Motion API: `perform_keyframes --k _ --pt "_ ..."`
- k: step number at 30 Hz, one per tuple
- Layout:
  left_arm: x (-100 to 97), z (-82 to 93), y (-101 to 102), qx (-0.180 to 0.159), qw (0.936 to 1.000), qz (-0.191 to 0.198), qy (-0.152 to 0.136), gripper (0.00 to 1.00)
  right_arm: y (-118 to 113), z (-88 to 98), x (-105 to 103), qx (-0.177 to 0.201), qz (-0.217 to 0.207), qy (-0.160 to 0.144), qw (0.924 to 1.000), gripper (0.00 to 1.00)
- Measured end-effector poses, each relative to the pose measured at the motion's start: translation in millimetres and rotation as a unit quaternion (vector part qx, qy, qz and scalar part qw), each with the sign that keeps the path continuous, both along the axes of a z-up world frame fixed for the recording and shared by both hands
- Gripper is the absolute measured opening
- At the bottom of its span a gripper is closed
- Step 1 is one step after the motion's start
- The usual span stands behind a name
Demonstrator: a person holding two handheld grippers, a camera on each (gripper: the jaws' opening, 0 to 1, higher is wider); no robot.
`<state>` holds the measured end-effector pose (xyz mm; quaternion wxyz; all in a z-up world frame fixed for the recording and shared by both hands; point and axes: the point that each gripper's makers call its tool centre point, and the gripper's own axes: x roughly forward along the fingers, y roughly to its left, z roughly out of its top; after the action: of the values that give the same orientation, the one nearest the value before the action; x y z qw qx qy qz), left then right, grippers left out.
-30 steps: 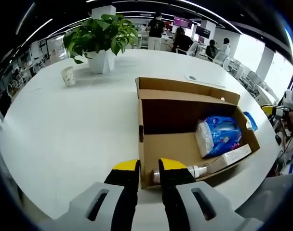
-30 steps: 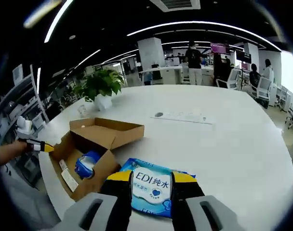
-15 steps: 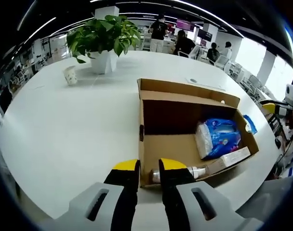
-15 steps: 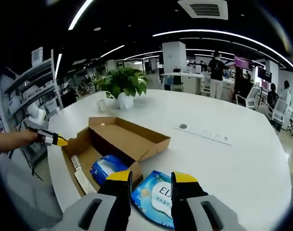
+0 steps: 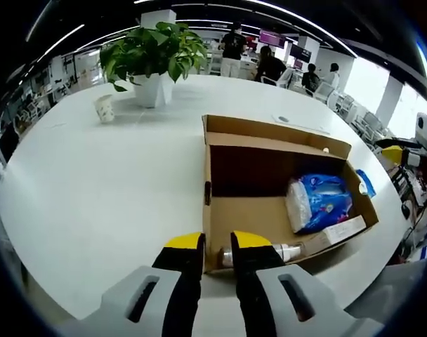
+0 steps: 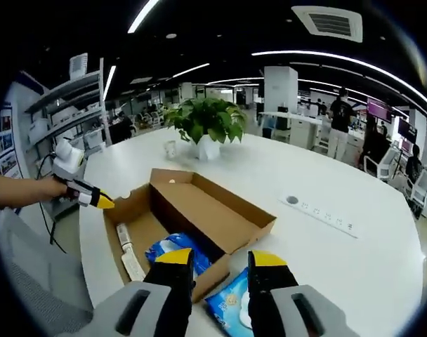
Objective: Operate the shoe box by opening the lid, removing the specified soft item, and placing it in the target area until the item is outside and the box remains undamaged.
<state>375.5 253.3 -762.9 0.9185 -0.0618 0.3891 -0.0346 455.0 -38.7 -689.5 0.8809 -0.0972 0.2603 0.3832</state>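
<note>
Lying on counter [image 6: 382, 260] beside open shoe box [image 6: 199, 217]: wipes pack [image 6: 231, 309]; both grippers' fingers [image 6: 173, 270] parted, gripping nothing.

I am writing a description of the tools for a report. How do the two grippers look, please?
Both look alike. The left gripper and the right gripper each have two black jaws with yellow tips, set in light grey bodies with dark slots. Seen from the right gripper view, the left gripper has a white part behind it.
</note>
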Motion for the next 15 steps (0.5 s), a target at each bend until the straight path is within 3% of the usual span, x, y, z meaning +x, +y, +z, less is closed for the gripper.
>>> perform_keyframes --k 7,15 --pt "-2.8 -4.5 2.6 -0.002 1.0000 0.004 0.005 0.11 18.3 -6.9 -1.2 -0.009 0.030 -0.007 0.9995 0.23" --pt "-3.8 -6.6 5.9 0.001 0.9999 0.008 0.006 0.07 34.8 -21.7 -2.8 -0.045 0.077 -0.017 0.9959 0.17"
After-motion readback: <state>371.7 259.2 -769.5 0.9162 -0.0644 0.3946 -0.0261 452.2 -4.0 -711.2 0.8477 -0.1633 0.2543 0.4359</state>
